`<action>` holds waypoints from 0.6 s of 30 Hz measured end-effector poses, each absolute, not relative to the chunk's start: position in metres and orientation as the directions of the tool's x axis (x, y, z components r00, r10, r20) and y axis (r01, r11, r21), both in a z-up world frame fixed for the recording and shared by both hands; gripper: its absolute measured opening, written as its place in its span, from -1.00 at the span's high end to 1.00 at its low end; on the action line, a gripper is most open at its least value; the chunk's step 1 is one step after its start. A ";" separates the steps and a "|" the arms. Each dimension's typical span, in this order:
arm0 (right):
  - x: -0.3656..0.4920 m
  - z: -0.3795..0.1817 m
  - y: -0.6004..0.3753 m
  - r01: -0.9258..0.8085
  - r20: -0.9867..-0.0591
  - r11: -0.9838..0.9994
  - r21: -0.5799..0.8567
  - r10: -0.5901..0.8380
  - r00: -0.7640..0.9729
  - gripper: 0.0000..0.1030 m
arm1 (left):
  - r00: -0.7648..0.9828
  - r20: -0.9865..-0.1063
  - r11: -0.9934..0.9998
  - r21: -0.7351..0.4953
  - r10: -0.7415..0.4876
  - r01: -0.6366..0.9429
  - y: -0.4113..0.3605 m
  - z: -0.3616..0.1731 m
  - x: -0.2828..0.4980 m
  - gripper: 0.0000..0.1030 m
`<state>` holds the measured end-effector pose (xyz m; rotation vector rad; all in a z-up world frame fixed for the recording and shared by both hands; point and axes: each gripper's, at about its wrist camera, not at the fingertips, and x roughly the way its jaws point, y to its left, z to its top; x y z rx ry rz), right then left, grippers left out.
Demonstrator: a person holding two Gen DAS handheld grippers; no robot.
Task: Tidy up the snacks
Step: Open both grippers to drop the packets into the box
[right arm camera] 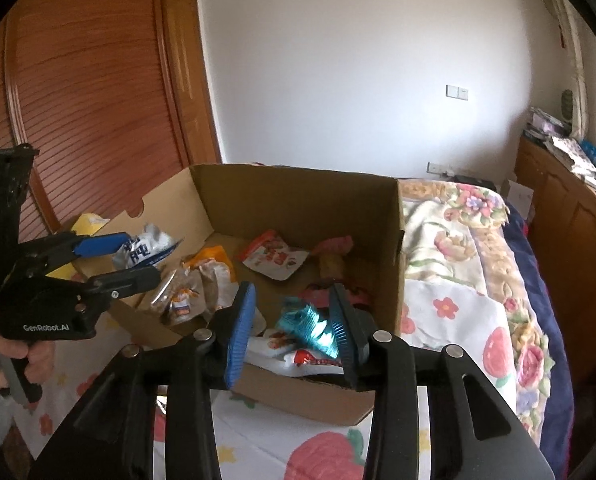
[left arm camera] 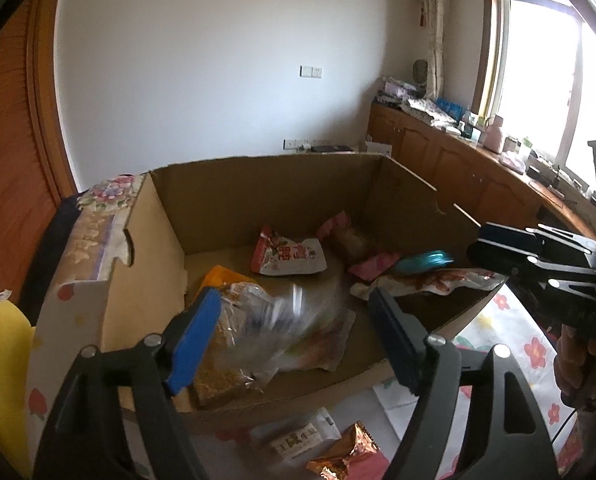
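Partly blurred clear bag (left arm camera: pixel 273 320) – box (left arm camera: pixel 257 184), snacks half-hidden

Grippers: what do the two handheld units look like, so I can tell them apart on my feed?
Both look alike: black plastic linkage arms with silver pivot pins, and fingers faced with ribbed blue pads. The left gripper has a pistol-style handle and white "GenRobot.AI" lettering. The right gripper shows no lettering here.

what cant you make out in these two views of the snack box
- Clear bag in the left wrist view: blurred, label unreadable.
- Teal packet in the right wrist view: the finger hides one end; contact unclear.
- Gold wrapper: cut off by the bottom edge.
- Box floor near corner: behind its wall.
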<state>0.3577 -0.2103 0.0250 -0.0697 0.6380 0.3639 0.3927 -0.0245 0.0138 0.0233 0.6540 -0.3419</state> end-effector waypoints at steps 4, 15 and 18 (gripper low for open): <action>0.354 0.027 -0.215 -0.345 -0.581 0.937 0.048 0.307 0.754 0.21 | 0.755 -0.577 0.945 -0.104 -0.310 0.309 -0.019 0.020 0.386 -0.57; 0.323 0.040 -0.206 -0.382 -0.558 0.923 0.052 0.344 0.755 0.21 | 0.772 -0.561 0.950 -0.094 -0.298 0.298 -0.012 0.026 0.367 -0.61; 0.313 0.040 -0.200 -0.396 -0.561 0.916 0.056 0.357 0.747 0.21 | 0.782 -0.555 0.952 -0.069 -0.284 0.297 -0.013 0.028 0.358 -0.61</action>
